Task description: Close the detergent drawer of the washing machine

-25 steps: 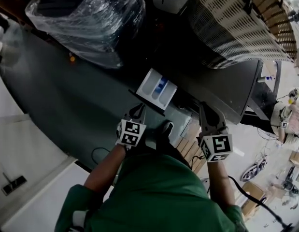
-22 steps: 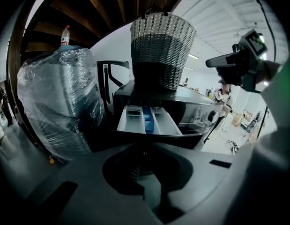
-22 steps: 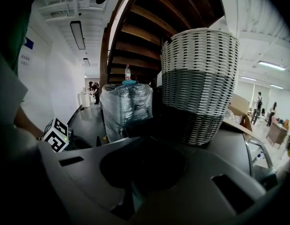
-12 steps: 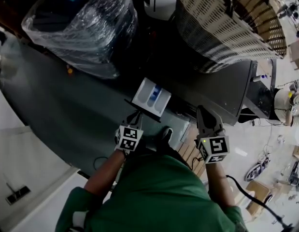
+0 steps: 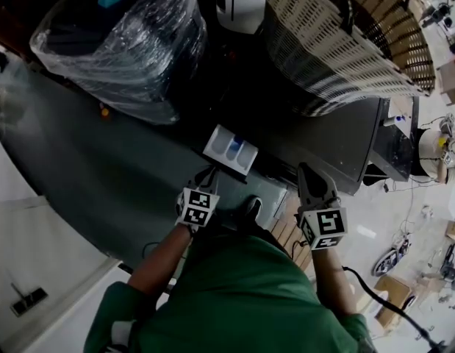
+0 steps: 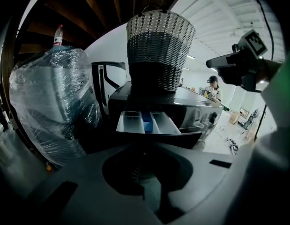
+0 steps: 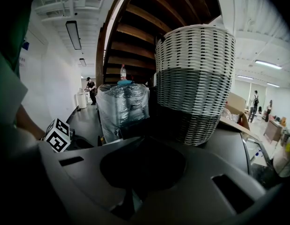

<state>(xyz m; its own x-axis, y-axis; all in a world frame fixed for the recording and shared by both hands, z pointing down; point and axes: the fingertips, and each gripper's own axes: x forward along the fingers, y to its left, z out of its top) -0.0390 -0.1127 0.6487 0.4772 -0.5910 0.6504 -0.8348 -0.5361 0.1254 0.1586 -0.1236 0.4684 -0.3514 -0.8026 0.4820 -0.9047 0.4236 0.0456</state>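
Less tray shows past the machine front than 1 s ago: detergent drawer (image 5: 229, 148) has gone in some, & left gripper (image 5: 207, 175) has followed it fwd. Drawer still sticks out of the washing machine (image 5: 337, 142) near its upper left, white compartments w/ a blue insert open to view, dark front panel facing the person. Left gripper's jaws are together, nothing btw them, tips at the drawer's front panel; touching or just beside, can't tell which. Right gripper (image 5: 309, 173) hangs off to the right by the machine's front, jaws also together & empty, not on the drawer. Wicker basket (image 5: 337, 43) sits on top of the machine behind the drawer; plastic-wrapped bundle (image 5: 124, 43) stands left of it.

Step in hand, I'd say: pushing the drawer home, approx halfway thru. To do it well: keep the closed tips on the middle of the front panel, not a corner, so the tray doesn't skew & bind; push straight along the slide, level & steady, no jabbing; carry on till the panel sits flush w/ the machine face. Risk: tips slipping off the smooth panel up into the open compartments
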